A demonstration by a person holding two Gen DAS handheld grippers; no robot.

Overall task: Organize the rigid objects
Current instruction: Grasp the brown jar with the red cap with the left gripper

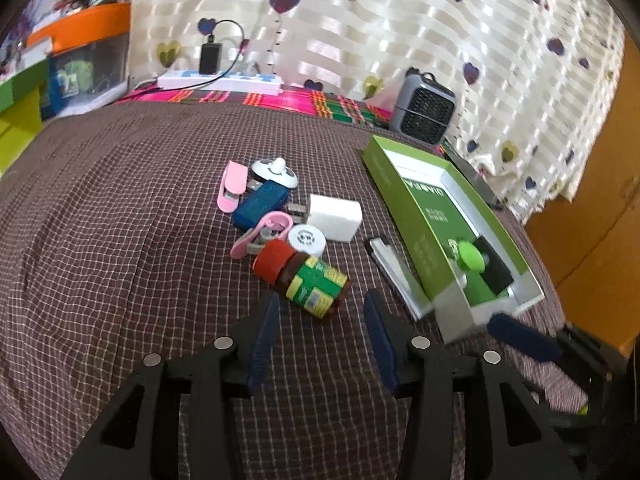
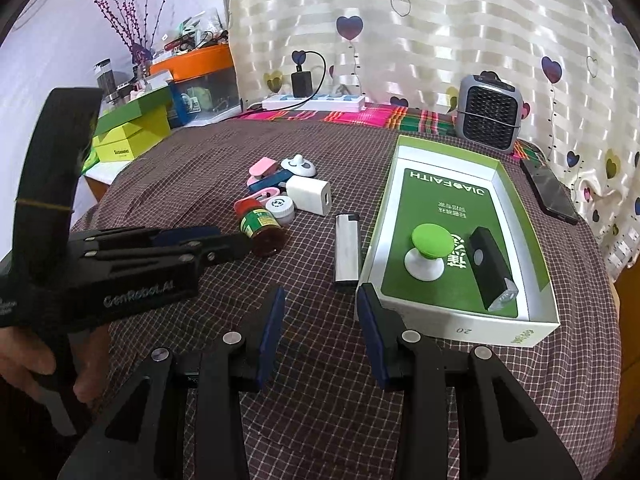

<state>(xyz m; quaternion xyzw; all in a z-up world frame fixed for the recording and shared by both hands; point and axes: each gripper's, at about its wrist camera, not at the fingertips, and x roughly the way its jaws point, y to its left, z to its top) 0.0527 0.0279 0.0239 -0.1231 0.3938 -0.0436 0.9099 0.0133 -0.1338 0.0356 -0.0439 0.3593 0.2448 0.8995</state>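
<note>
**pix_tinkerer:** Two things sit in the green box (image 2: pixel 520 216) already, right? I count a green-topped knob (image 2: pixel 427 245) and a black rectangular gadget (image 2: pixel 491 268), side by side on the box floor.

**umi_dave:** Yep. Everything else is loose on the checkered surface (image 2: pixel 192 168). The silver lighter (image 2: pixel 346 254) lies just beside the box's left wall. Further left is the cluster: a red-capped jar (image 1: pixel 306 278) on its side, a small white round cap (image 1: pixel 307 240) touching it, a white charger cube (image 1: pixel 335 217), a blue USB stick (image 1: pixel 260 209), two pink clips (image 1: pixel 232 191) and a white panda-ish thing (image 1: pixel 276 172).

**pix_tinkerer:** And the hands?

**umi_dave:** Left hand-held gripper (image 1: pixel 320 334) has its jaws spread wide, holding nothing, hovering right in front of the jar. Right hand-held gripper (image 2: pixel 320 328) is also spread and empty, near the box's front-left corner, just short of the lighter.
</note>
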